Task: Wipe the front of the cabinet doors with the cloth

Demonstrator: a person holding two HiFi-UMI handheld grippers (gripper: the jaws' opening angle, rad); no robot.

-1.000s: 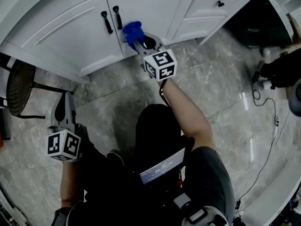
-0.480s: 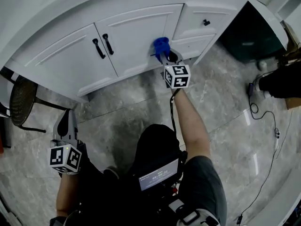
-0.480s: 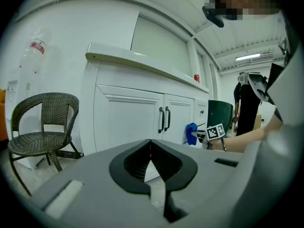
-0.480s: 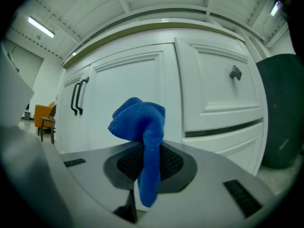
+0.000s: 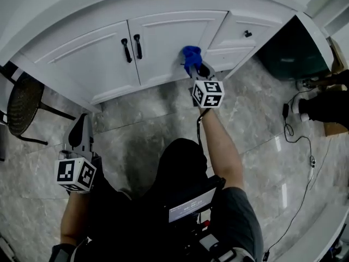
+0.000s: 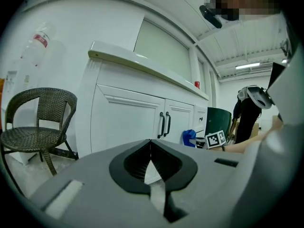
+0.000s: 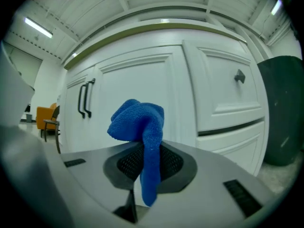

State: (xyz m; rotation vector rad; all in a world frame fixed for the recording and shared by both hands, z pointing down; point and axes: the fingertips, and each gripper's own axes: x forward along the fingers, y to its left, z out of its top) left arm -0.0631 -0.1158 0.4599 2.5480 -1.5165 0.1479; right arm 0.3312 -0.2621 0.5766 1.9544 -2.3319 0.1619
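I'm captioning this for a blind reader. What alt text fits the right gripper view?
The right gripper is shut on a bunched blue cloth, held up before white cabinet doors; two black handles show at the left, a drawer with a black knob at the right.

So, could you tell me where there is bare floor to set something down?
The floor is bare between the cabinet and the person, and from the right arm across to the cable. It is crowded left, by the chair.

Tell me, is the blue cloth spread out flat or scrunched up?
Scrunched up. The blue cloth sits in a lump, pinched by the right tool, one end dangling down.
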